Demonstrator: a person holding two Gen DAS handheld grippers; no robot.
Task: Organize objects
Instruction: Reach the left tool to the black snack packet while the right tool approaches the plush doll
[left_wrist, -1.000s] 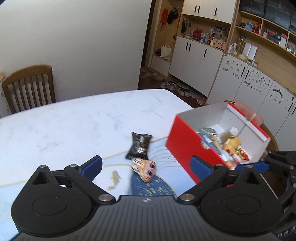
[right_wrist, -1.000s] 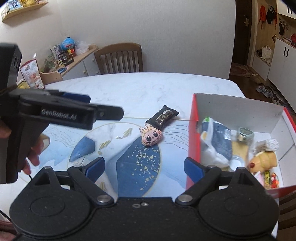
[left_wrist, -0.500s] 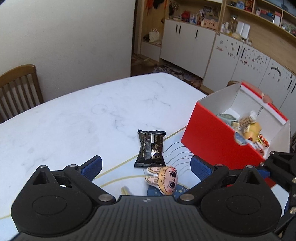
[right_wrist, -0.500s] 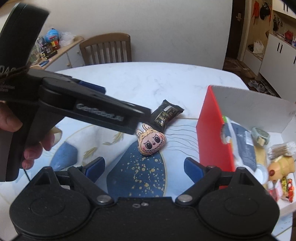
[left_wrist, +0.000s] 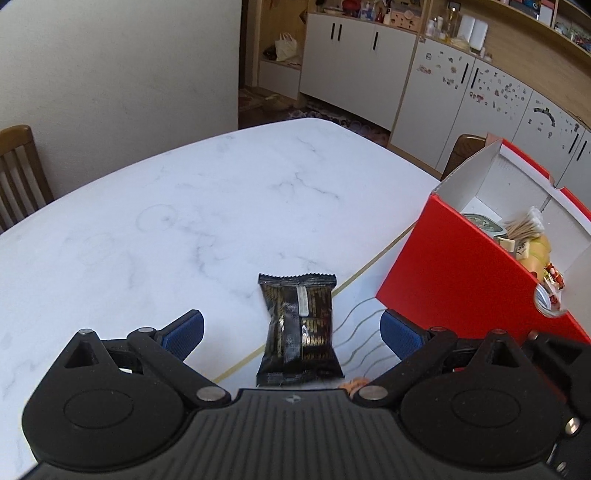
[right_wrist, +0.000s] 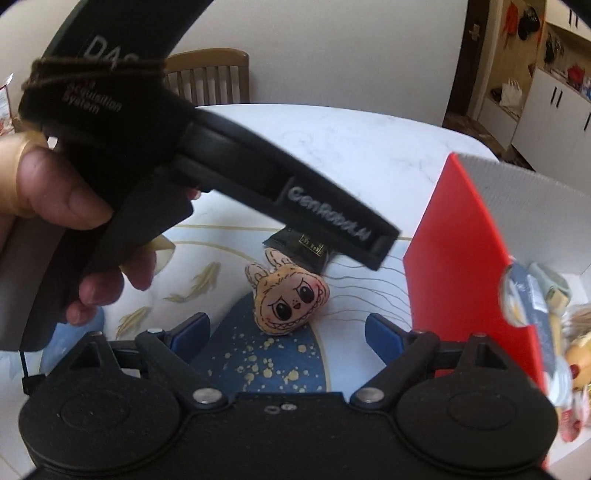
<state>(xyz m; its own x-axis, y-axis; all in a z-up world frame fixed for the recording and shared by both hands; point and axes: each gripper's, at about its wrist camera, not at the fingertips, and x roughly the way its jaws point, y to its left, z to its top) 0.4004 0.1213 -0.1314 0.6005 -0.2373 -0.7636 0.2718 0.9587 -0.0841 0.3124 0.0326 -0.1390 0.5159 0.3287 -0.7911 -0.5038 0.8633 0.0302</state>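
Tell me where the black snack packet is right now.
In the left wrist view the black snack packet lies flat on the table between the open left gripper fingers, left of the red box; the cartoon-face plush lies just beside it.
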